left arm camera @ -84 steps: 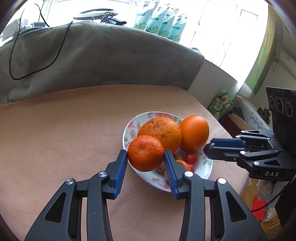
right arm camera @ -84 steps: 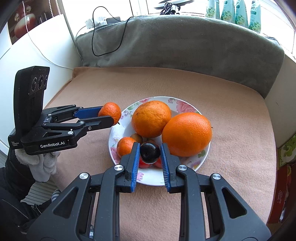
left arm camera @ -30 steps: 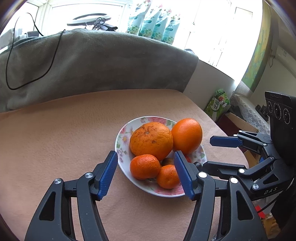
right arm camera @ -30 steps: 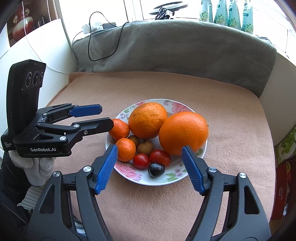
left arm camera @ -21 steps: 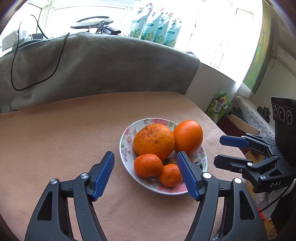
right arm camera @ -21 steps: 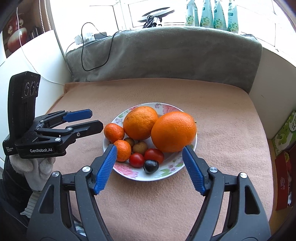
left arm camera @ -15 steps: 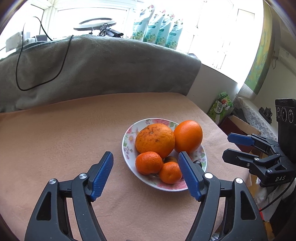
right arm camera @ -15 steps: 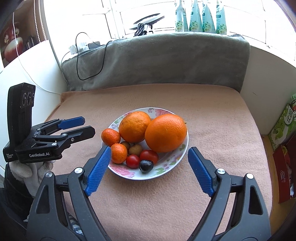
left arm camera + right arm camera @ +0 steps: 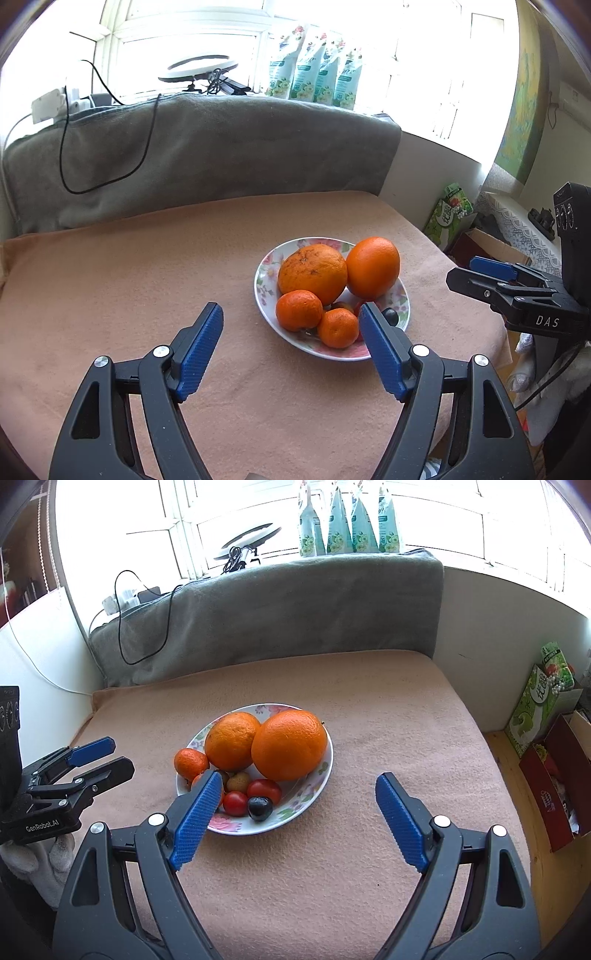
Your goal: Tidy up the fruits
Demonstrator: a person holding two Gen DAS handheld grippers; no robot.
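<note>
A floral plate sits on the beige cloth and holds two big oranges, two small mandarins, red tomatoes, a dark plum and small brown fruits. My left gripper is open and empty, held just short of the plate's near-left side. My right gripper is open and empty, back from the plate's near side. Each gripper shows from the side in the other's view.
A grey blanket drapes over the back ledge with a black cable. Pouches and a ring light stand on the windowsill. A green carton and boxes lie beyond the table's right edge.
Both grippers let go of their fruit, a mandarin and the dark plum, onto the plate, opened wide, and have drawn back and up from the plate.
</note>
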